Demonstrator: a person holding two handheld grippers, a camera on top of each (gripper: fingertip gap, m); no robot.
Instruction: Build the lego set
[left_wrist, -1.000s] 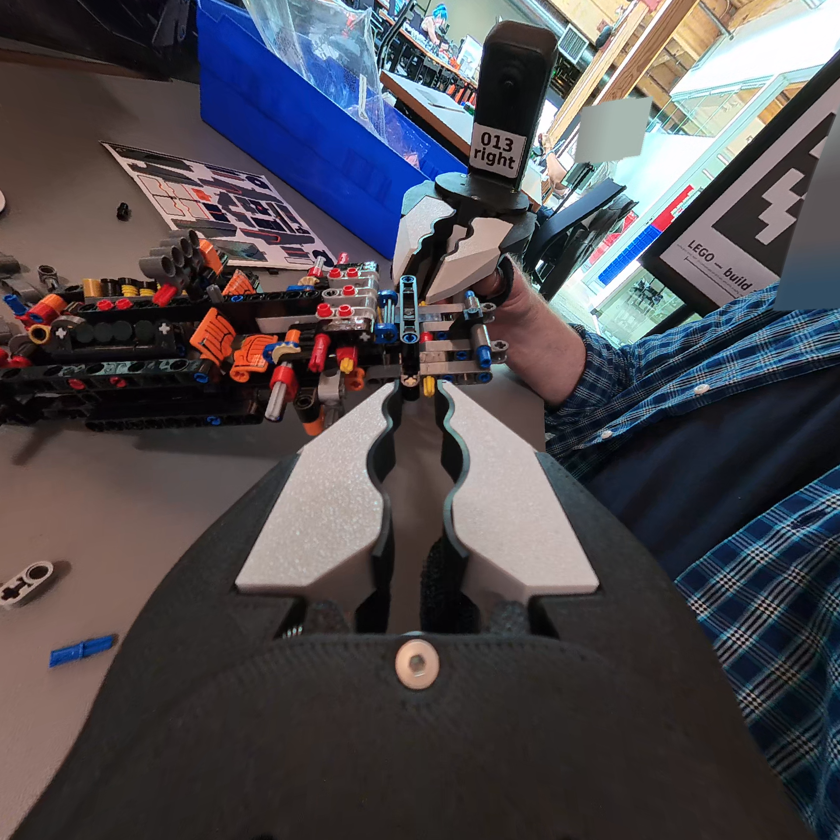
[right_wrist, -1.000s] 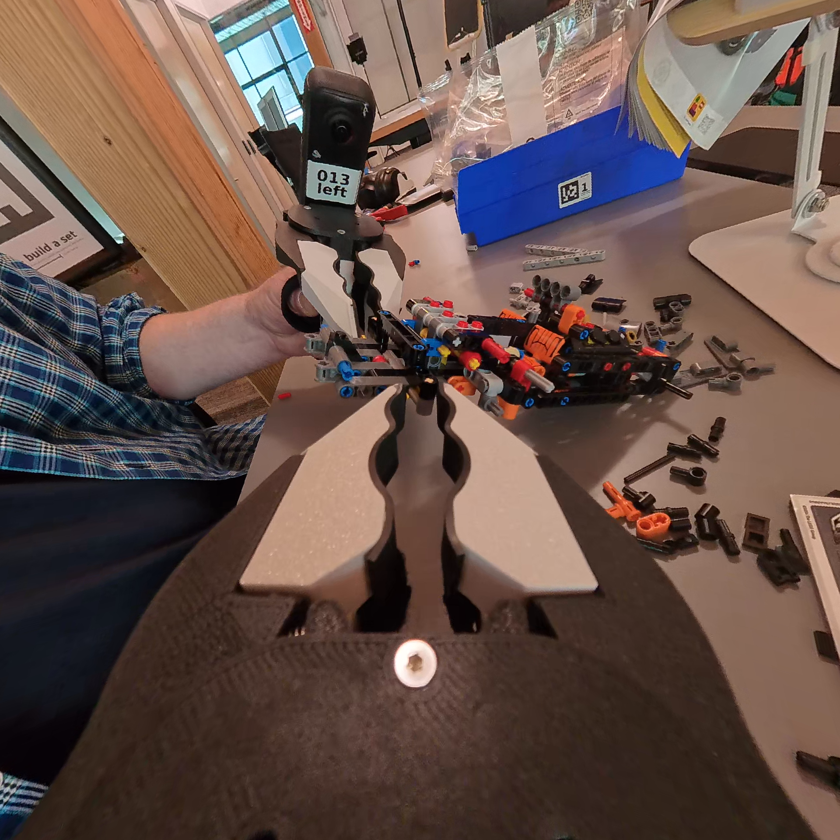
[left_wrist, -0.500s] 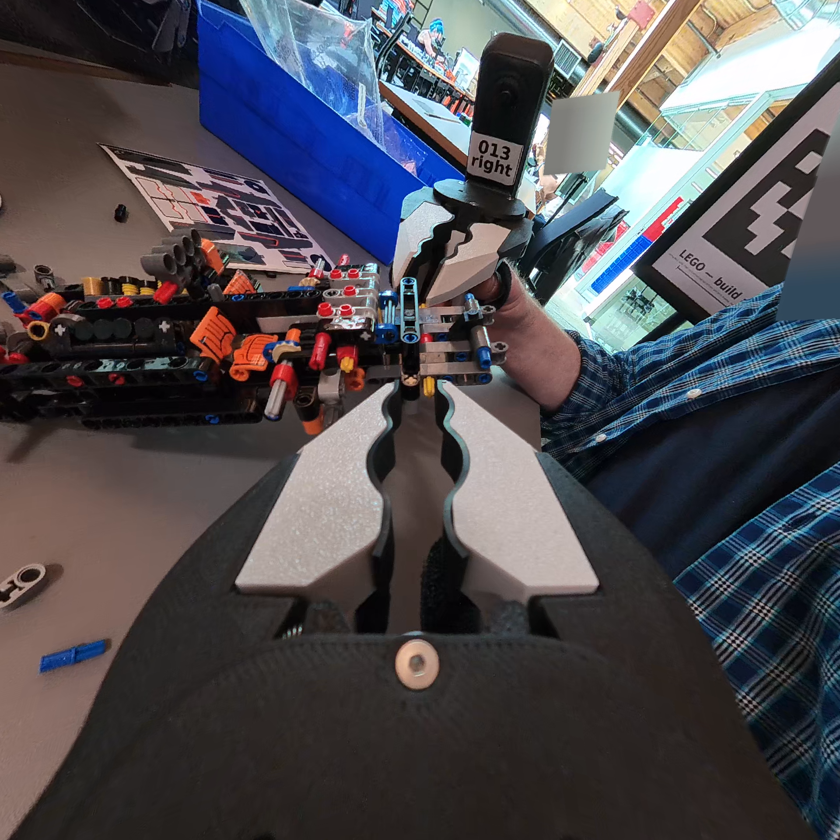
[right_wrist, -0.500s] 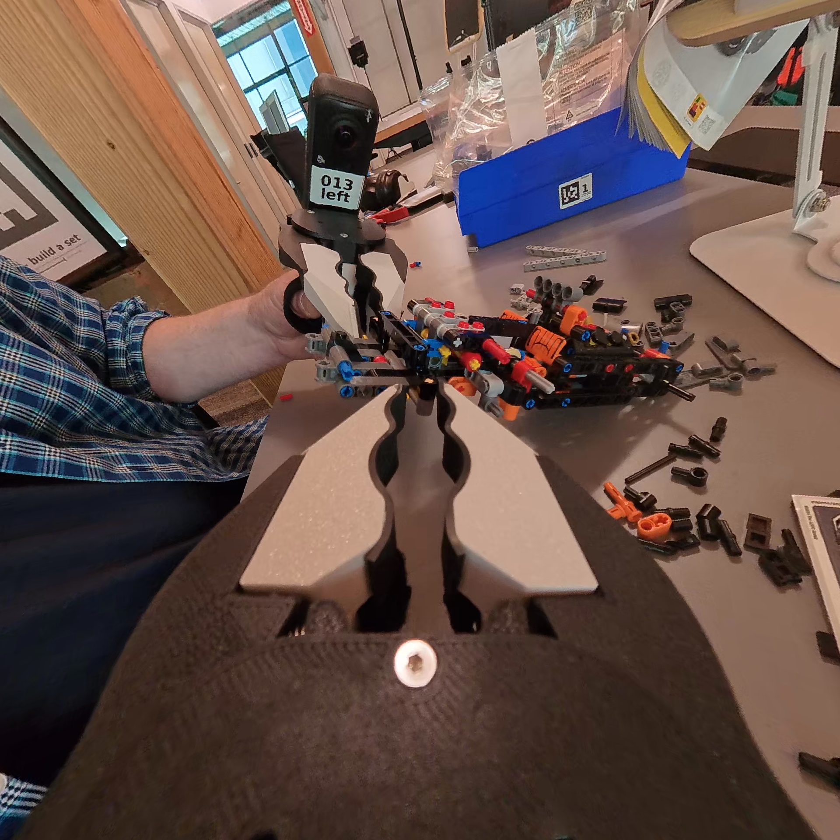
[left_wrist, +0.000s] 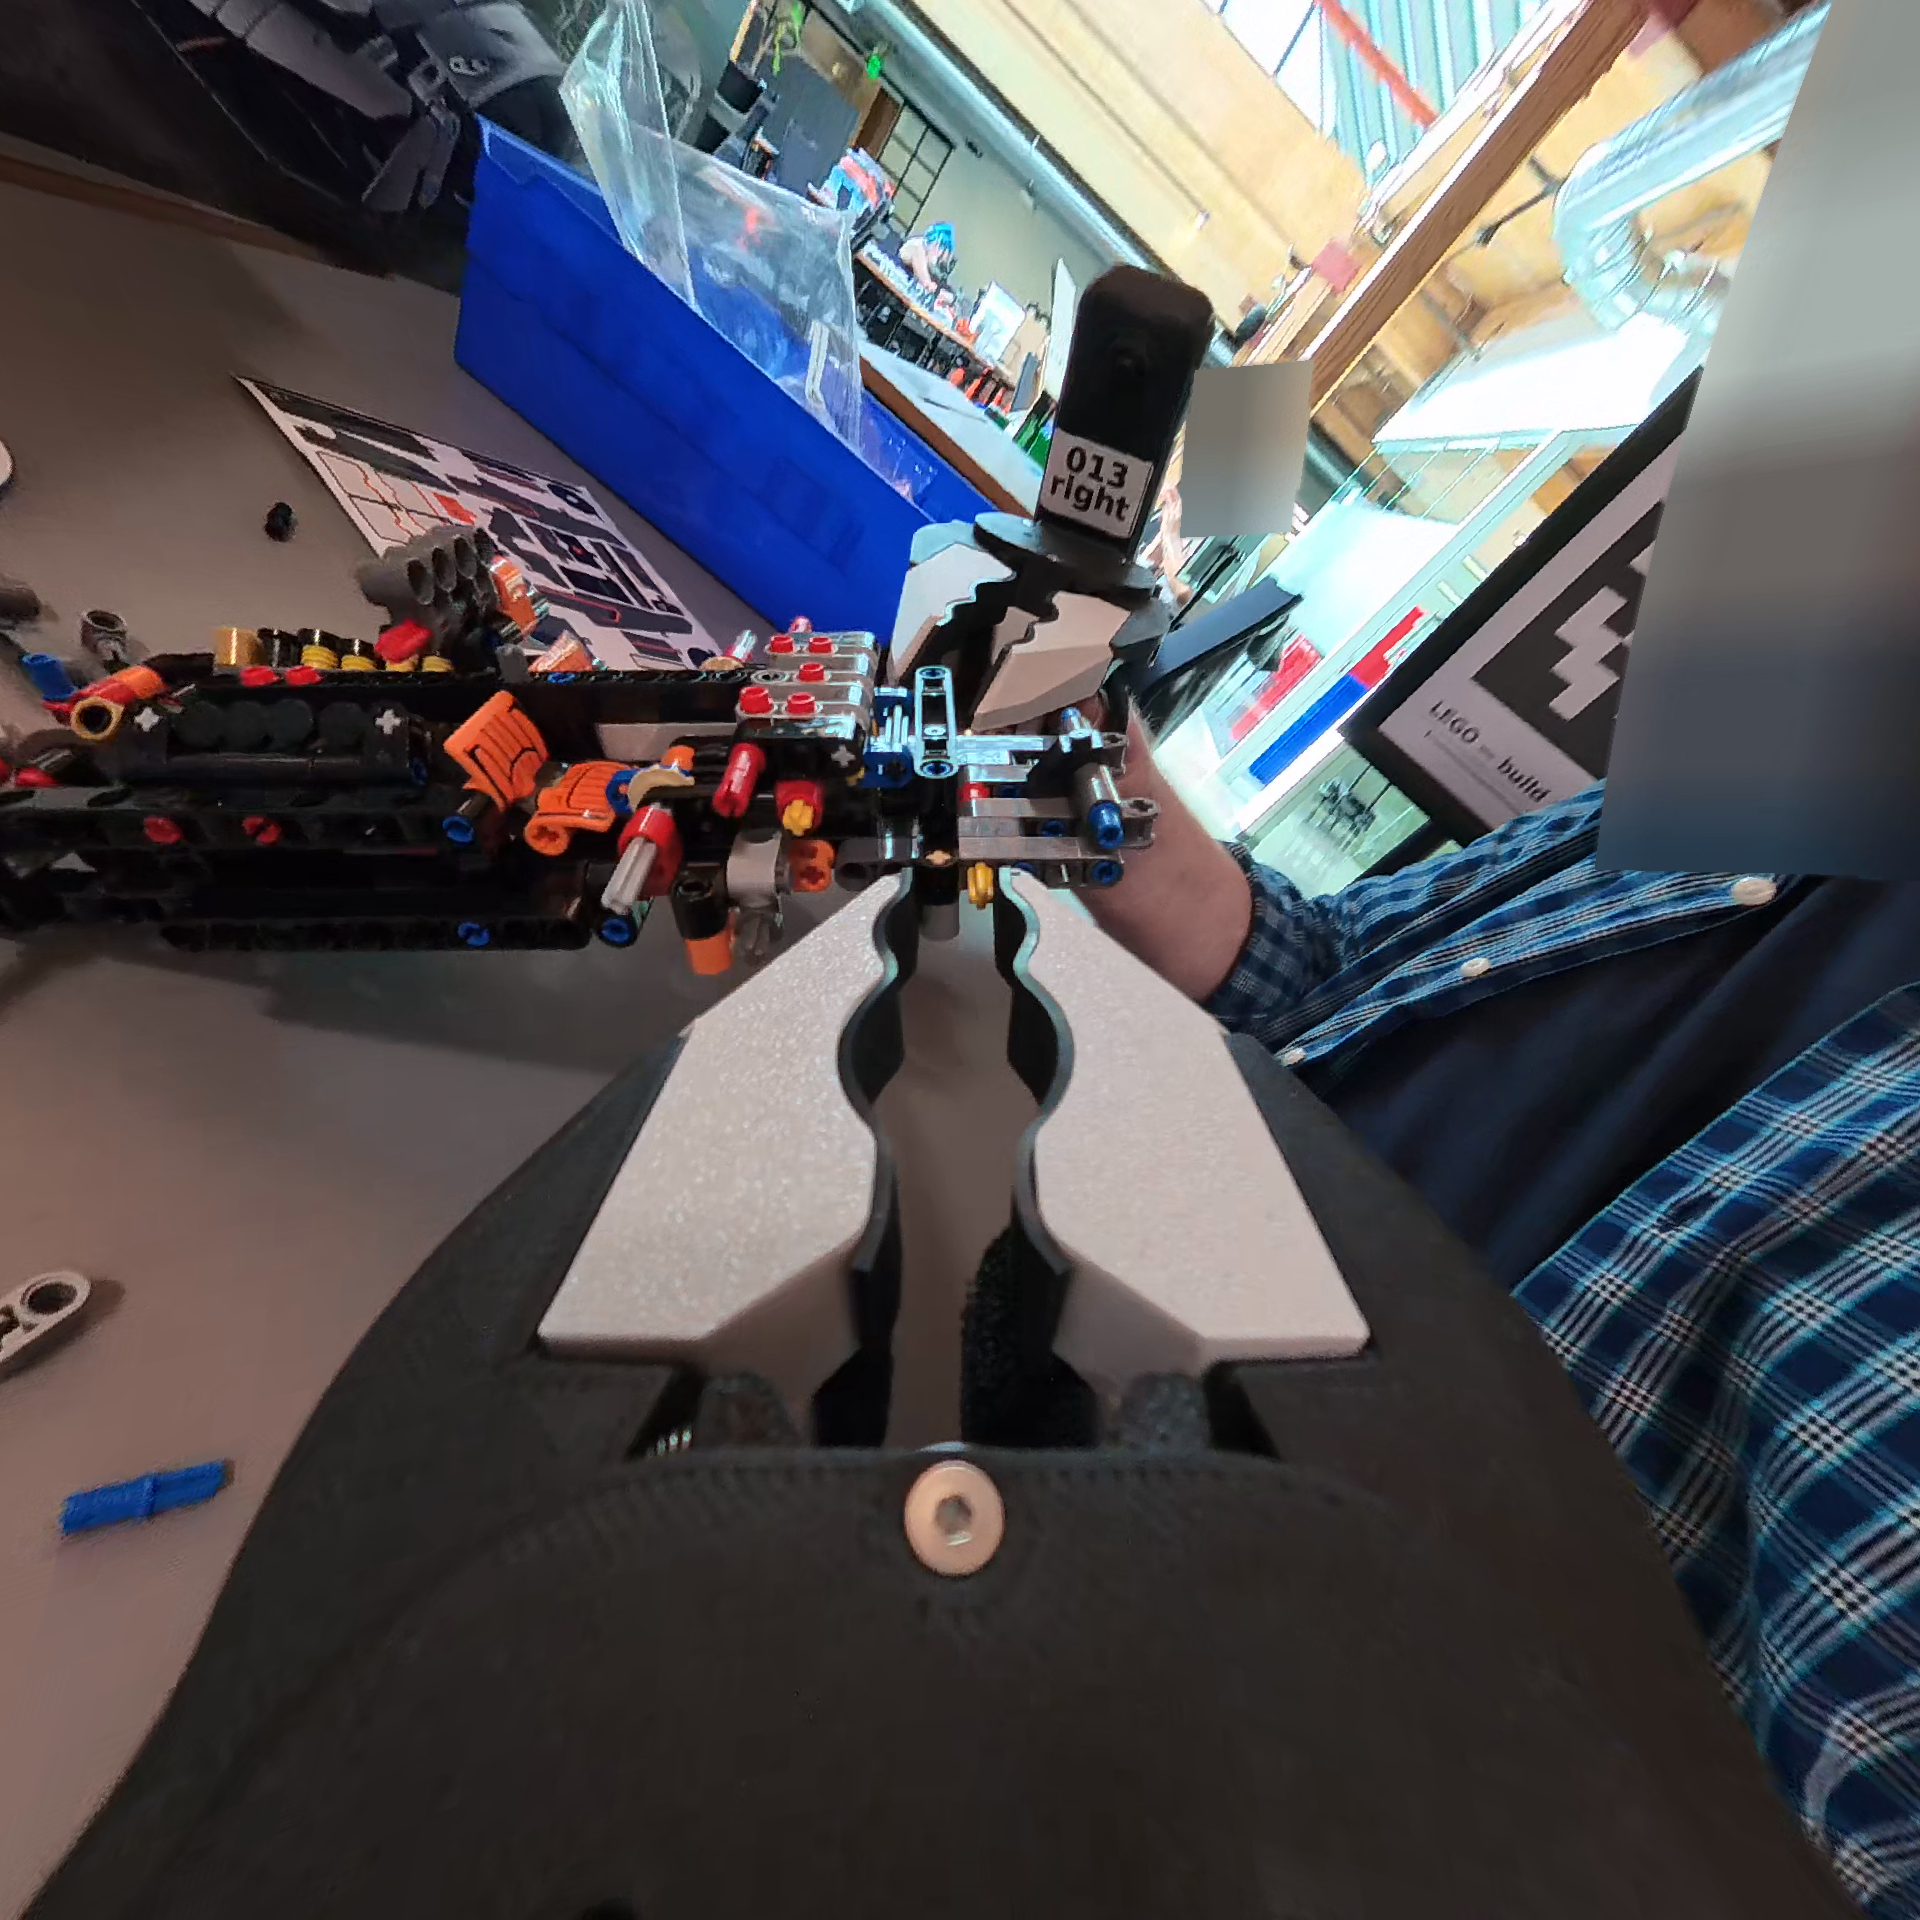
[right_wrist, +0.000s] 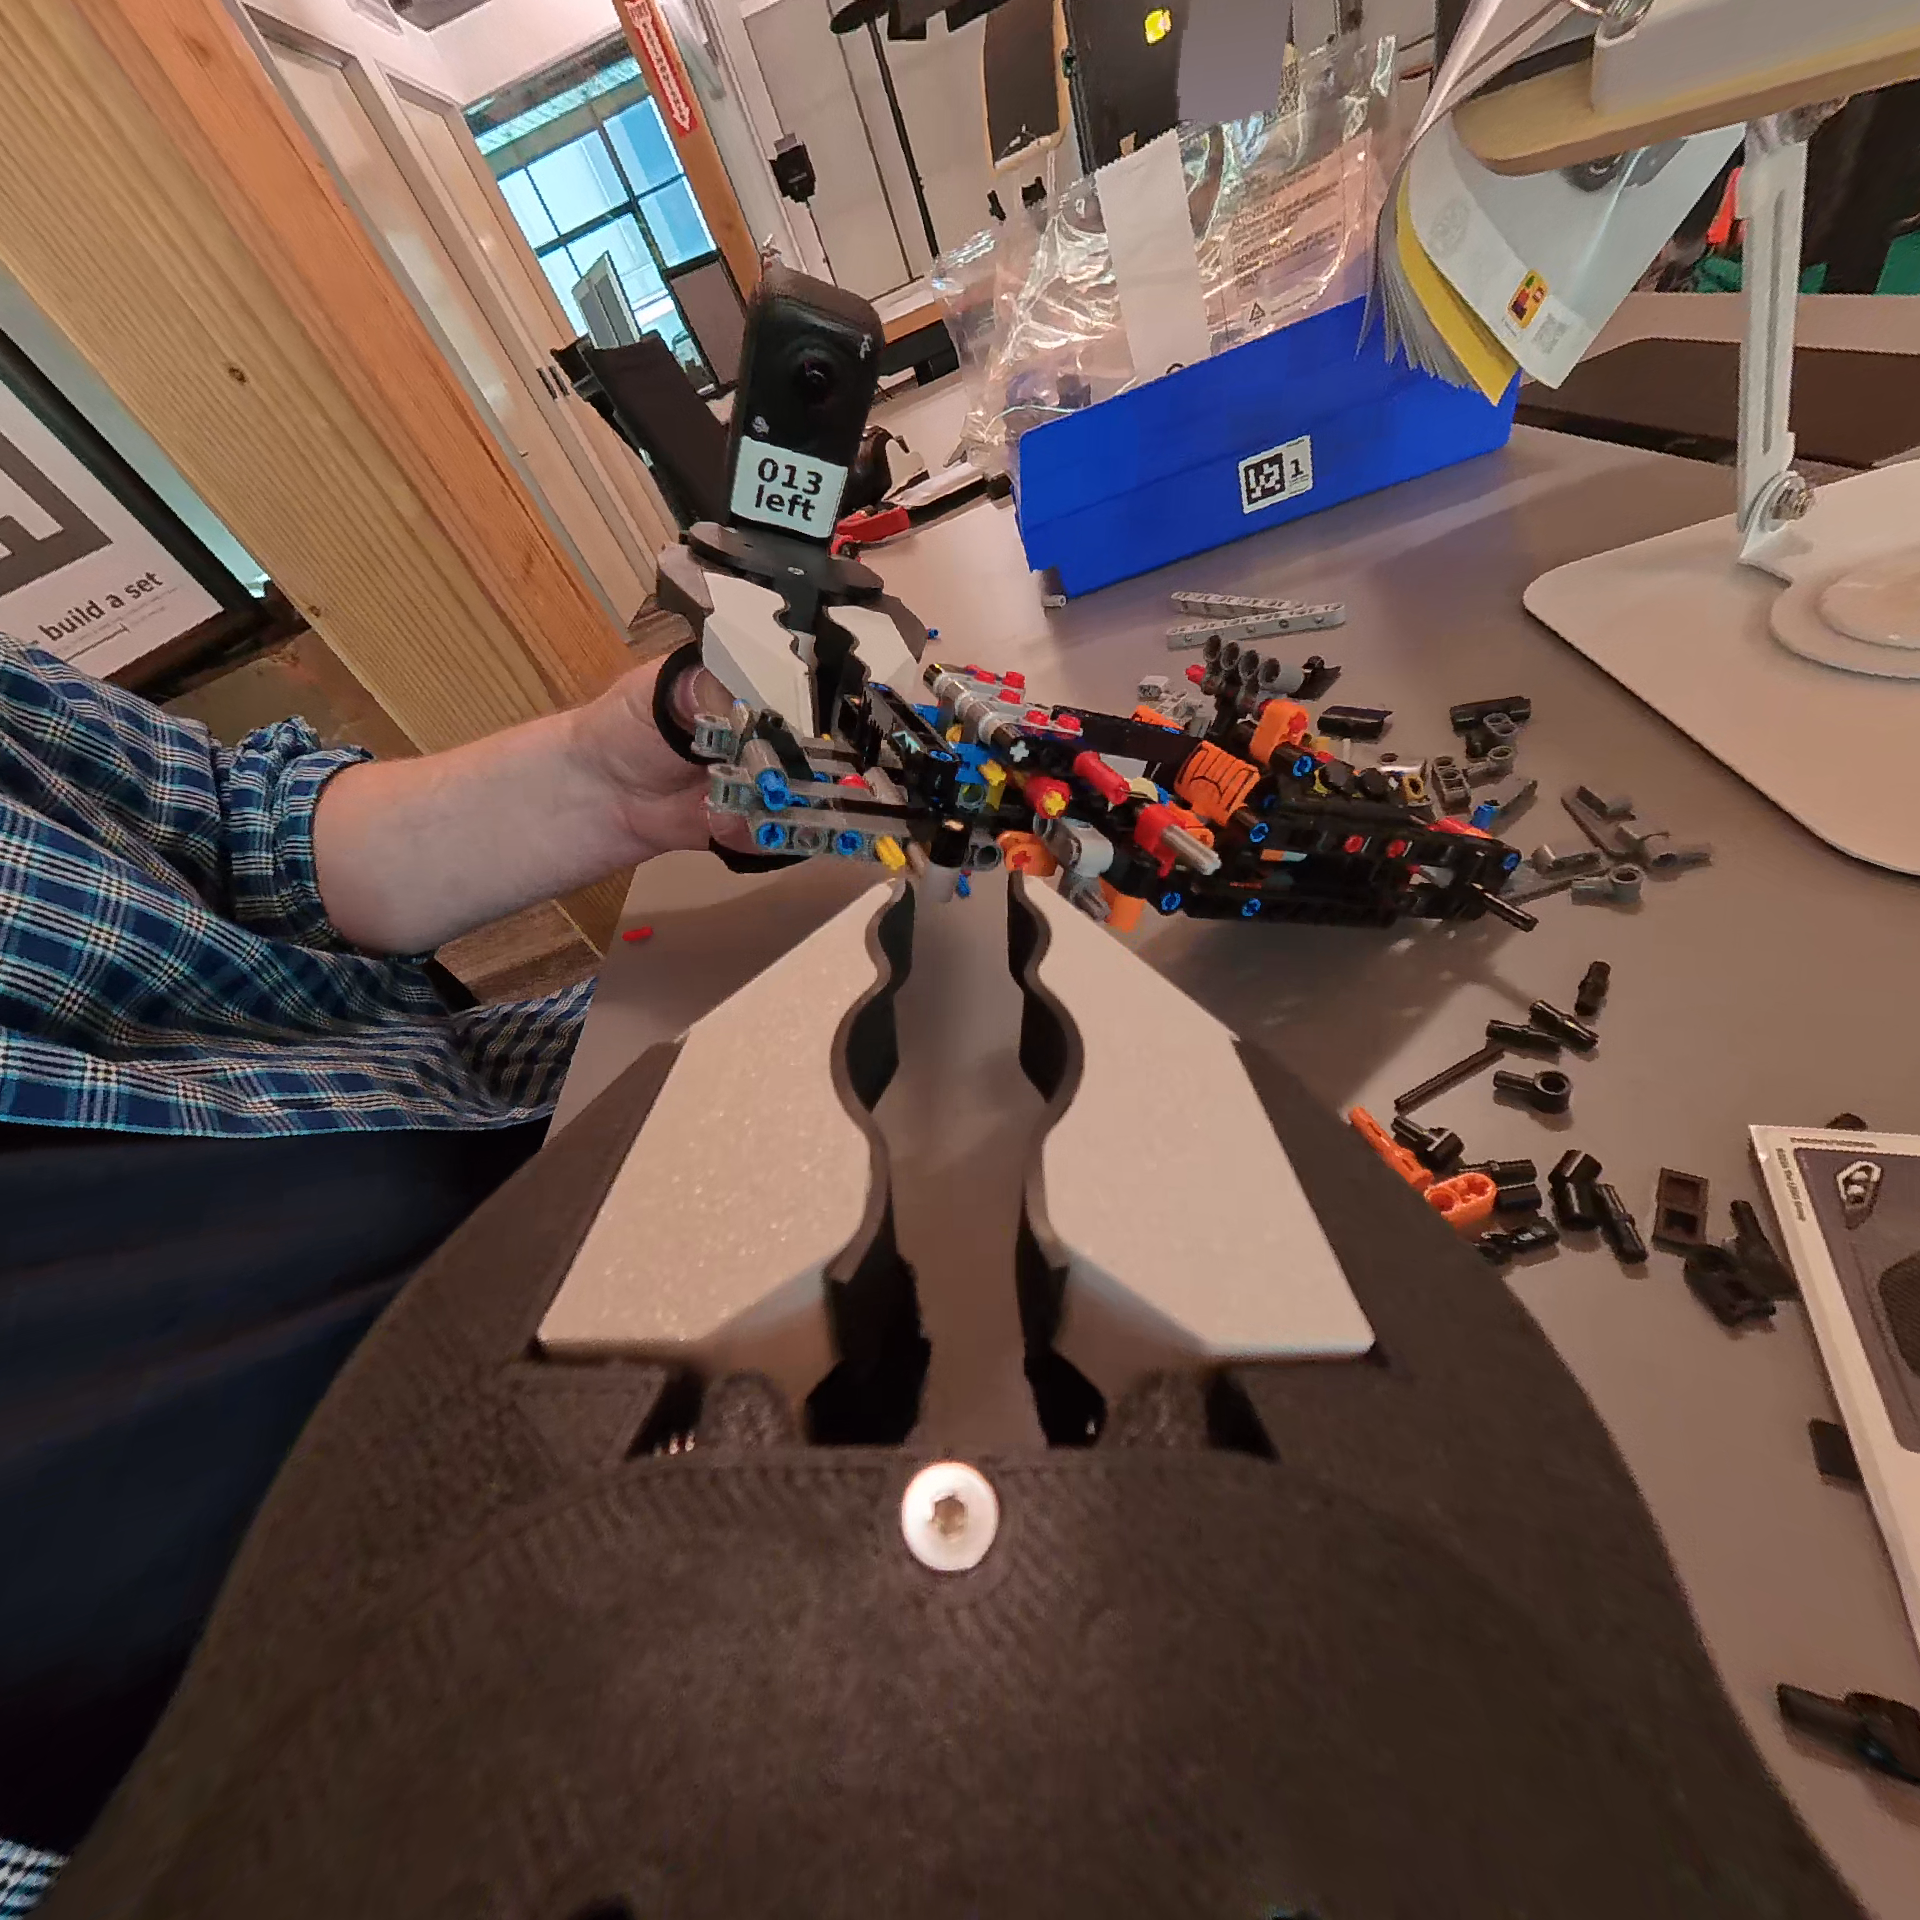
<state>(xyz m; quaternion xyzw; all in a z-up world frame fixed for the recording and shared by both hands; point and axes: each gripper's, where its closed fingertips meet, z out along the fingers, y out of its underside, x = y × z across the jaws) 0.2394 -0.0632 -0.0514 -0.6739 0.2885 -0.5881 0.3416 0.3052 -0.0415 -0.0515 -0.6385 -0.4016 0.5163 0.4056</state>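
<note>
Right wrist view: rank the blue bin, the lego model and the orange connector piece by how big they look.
1. lego model, widest span
2. blue bin, close behind; it stands farther away, so its true size may be greater
3. orange connector piece, clearly smallest

Long black-and-orange lego model (right_wrist: 1226, 821) lies on grey bench (right_wrist: 1299, 987); blue plastic bin (right_wrist: 1247, 457) behind it, loose black pins (right_wrist: 1538, 1039) right of it, printed sticker sheet (left_wrist: 478, 520) between model and bin.
</note>
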